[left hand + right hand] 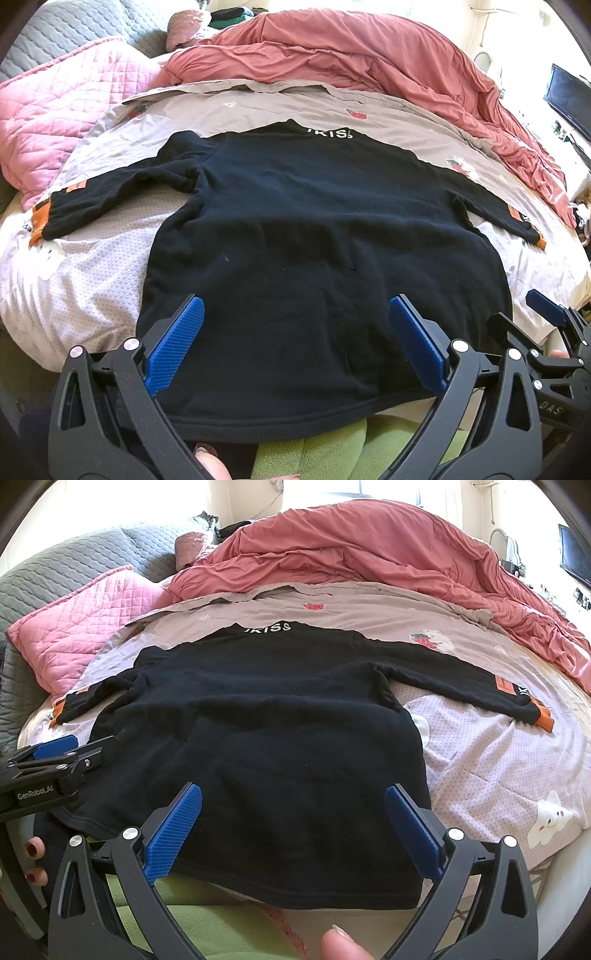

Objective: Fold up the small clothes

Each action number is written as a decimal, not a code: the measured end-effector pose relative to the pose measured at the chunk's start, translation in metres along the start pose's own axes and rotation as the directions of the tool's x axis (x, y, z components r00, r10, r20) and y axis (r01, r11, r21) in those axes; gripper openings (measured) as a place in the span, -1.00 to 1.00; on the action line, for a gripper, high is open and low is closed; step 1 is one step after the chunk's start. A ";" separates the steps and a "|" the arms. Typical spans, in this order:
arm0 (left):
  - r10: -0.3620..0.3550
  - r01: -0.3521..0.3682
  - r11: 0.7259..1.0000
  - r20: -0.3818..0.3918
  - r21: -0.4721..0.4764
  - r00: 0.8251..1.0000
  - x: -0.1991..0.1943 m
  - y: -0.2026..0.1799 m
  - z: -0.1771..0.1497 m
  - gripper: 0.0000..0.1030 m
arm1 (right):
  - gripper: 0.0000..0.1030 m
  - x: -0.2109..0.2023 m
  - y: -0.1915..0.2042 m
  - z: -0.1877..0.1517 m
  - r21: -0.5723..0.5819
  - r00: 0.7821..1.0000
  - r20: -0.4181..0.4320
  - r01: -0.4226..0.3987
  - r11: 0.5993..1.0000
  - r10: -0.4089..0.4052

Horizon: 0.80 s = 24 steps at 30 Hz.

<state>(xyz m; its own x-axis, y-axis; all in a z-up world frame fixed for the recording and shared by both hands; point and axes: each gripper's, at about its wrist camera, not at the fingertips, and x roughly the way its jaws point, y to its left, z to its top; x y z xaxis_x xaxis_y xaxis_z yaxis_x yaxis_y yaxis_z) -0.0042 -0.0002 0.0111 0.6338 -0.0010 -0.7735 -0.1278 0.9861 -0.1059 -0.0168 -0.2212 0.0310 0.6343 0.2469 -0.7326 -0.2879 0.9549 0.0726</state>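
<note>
Sweater (314, 240) lies flat on the bed (92, 288), collar at 12 o'clock. Your left gripper (295, 354) and right gripper (293, 834) hover over its hem, both spread wide, holding nothing.

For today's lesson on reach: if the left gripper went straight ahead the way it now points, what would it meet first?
Most likely the black sweatshirt on the bed: the open left gripper points over its hem, though its height above the fabric is unclear.

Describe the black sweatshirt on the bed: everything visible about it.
The black sweatshirt looks like soft fleecy knit and lies spread flat on the patterned bedsheet. Both sleeves are stretched out sideways, with orange cuffs and orange patches. White lettering marks the collar at the far end. The hem hangs over the bed's near edge. Both open tongs hover near the hem, gripping nothing.
</note>
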 end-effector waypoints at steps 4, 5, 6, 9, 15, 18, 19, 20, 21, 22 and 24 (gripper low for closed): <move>0.000 0.000 1.000 0.001 0.000 1.000 0.000 0.000 -0.001 0.82 | 0.92 0.001 0.000 -0.001 0.001 1.000 -0.003 0.000 1.000 0.000; 0.001 -0.001 1.000 0.001 0.000 1.000 0.000 0.000 0.000 0.82 | 0.92 0.001 0.000 0.000 0.002 1.000 -0.003 0.000 1.000 0.000; 0.001 -0.001 1.000 0.001 -0.001 1.000 0.000 0.000 0.000 0.82 | 0.92 0.001 0.000 -0.001 0.002 1.000 -0.002 0.000 1.000 0.000; 0.001 -0.001 1.000 0.002 0.001 1.000 0.000 0.001 0.000 0.82 | 0.92 0.001 0.000 -0.001 0.002 1.000 -0.003 0.001 1.000 -0.001; 0.000 0.000 1.000 0.002 0.000 1.000 0.000 0.001 0.000 0.82 | 0.92 0.001 0.000 0.000 -0.001 1.000 0.000 0.000 1.000 0.000; 0.002 -0.002 1.000 0.002 0.001 1.000 0.000 0.001 0.000 0.82 | 0.92 0.002 -0.002 0.000 0.001 1.000 0.000 0.002 1.000 -0.002; 0.000 0.000 1.000 0.002 0.000 1.000 0.000 0.001 0.000 0.82 | 0.92 0.003 -0.002 0.000 0.000 1.000 -0.001 0.002 1.000 -0.002; 0.000 0.000 1.000 0.002 0.000 1.000 0.000 0.001 0.000 0.82 | 0.92 0.002 -0.002 0.000 0.000 1.000 0.001 0.003 1.000 -0.003; 0.001 -0.001 1.000 0.003 0.000 1.000 0.000 0.001 0.000 0.82 | 0.92 0.002 -0.002 0.000 0.001 1.000 0.004 0.004 1.000 -0.004; 0.002 -0.002 1.000 0.003 0.002 1.000 0.000 0.001 0.000 0.82 | 0.92 0.003 -0.003 0.000 0.003 1.000 0.007 0.008 1.000 -0.008; 0.001 -0.001 1.000 0.003 0.001 1.000 0.000 0.001 0.000 0.82 | 0.92 0.004 -0.005 0.003 0.007 1.000 0.010 0.016 1.000 -0.016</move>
<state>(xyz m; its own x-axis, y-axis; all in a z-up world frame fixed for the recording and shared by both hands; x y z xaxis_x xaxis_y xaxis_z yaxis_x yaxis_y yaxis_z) -0.0043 0.0006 0.0110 0.6355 0.0009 -0.7721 -0.1282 0.9862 -0.1044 -0.0110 -0.2247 0.0296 0.6460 0.2334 -0.7268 -0.2727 0.9598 0.0659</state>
